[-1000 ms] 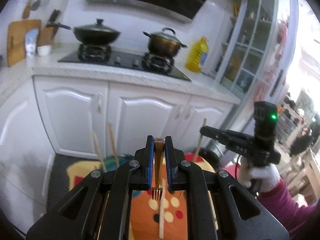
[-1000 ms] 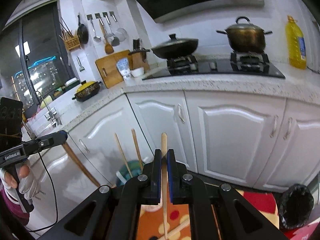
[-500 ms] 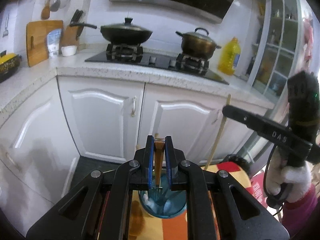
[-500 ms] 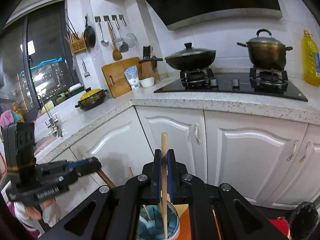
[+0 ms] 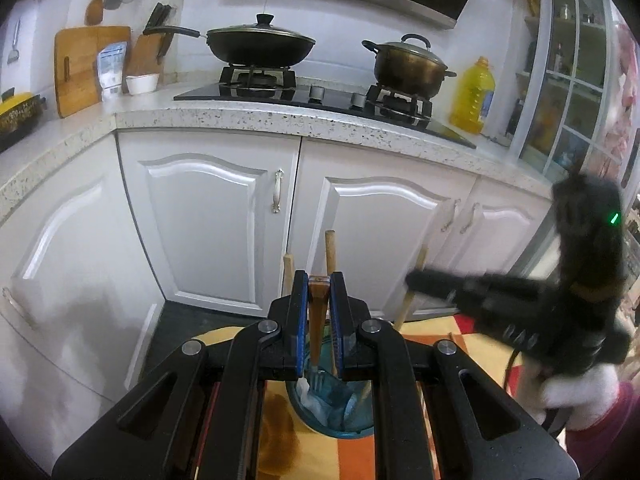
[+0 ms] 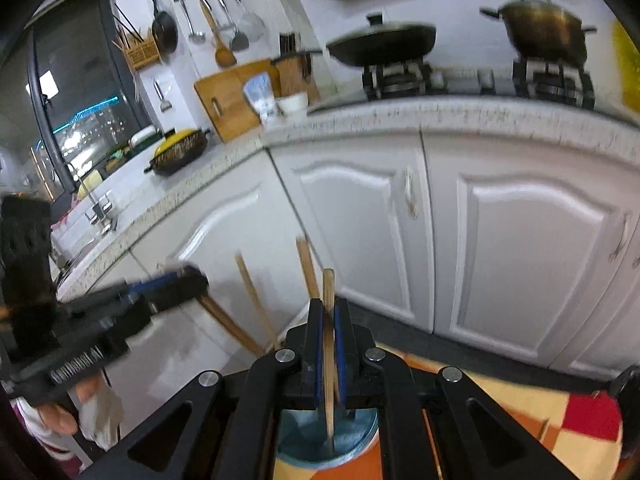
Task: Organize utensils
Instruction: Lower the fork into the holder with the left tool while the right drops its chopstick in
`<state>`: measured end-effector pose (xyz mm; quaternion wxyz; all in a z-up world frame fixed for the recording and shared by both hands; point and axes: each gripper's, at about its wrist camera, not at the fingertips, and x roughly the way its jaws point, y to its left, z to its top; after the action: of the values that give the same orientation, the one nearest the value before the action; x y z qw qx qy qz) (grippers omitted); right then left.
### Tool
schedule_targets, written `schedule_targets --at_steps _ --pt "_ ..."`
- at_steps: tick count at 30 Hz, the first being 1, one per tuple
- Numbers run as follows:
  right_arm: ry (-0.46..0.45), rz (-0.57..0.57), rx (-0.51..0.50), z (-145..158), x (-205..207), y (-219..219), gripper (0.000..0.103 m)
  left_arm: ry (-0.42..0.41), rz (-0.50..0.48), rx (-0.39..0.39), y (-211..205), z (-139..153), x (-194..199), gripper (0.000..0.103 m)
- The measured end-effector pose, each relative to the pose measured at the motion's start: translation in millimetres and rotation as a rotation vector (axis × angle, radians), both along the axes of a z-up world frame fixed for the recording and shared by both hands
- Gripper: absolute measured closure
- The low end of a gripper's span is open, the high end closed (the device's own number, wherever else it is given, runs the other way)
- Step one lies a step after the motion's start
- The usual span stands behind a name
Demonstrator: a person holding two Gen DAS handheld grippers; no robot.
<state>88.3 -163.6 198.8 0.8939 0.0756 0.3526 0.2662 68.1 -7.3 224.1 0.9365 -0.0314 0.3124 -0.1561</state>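
My left hand-held gripper (image 5: 319,312) tilts downward, its jaws pinching a brown-handled fork (image 5: 318,336) whose tines hang inside the mouth of the blue cup (image 5: 336,412) at six o'clock. My right hand-held gripper (image 6: 328,332) slants down likewise, pinching a wooden chopstick (image 6: 329,344) upright, its lower end inside that cup; two wooden handles lean out toward twelve o'clock.

No lettering is legible; the label on the white pouch (image 5: 110,65) by the cutting board is too blurred.
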Motion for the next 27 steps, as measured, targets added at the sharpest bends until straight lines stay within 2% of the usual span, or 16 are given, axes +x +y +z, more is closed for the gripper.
schedule_targets --at_steps 4,8,9,12,15,16,18,21,23,25,27 --pt "0.029 -0.006 0.014 -15 -2 -5 0.098 -0.003 -0.005 0.024 -1 2 -2 0.094" --pt "0.045 -0.02 0.009 -14 -2 -12 0.098 0.043 0.002 -0.034 4 3 4 0.094" --pt "0.045 -0.023 0.009 -13 -3 -13 0.098 0.046 -0.022 -0.044 0 3 0 0.094" --pt "0.057 -0.026 0.031 -12 -4 -19 0.098 0.037 -0.099 -0.01 -15 6 -12 0.093" --pt "0.067 -0.025 0.087 -9 -5 -27 0.098 0.072 -0.126 -0.074 -14 7 -10 0.091" --pt "0.076 -0.016 0.104 -9 -5 -28 0.098 0.07 -0.121 -0.071 -11 7 -8 0.091" --pt "0.093 -0.004 0.086 -11 -2 -25 0.098 0.063 -0.085 -0.009 -11 3 -2 0.093" --pt "0.139 -0.007 0.051 -22 4 -19 0.098 0.168 -0.061 0.019 -7 -21 12 0.093" --pt "0.155 -0.015 0.059 -27 4 -22 0.093 0.181 -0.053 0.014 -5 -30 11 0.093" --pt "0.164 -0.03 0.074 -29 3 -27 0.058 0.171 -0.039 0.005 -2 -30 7 0.094" --pt "0.173 -0.045 0.088 -30 3 -34 0.057 0.184 -0.024 -0.021 2 -30 8 0.094"
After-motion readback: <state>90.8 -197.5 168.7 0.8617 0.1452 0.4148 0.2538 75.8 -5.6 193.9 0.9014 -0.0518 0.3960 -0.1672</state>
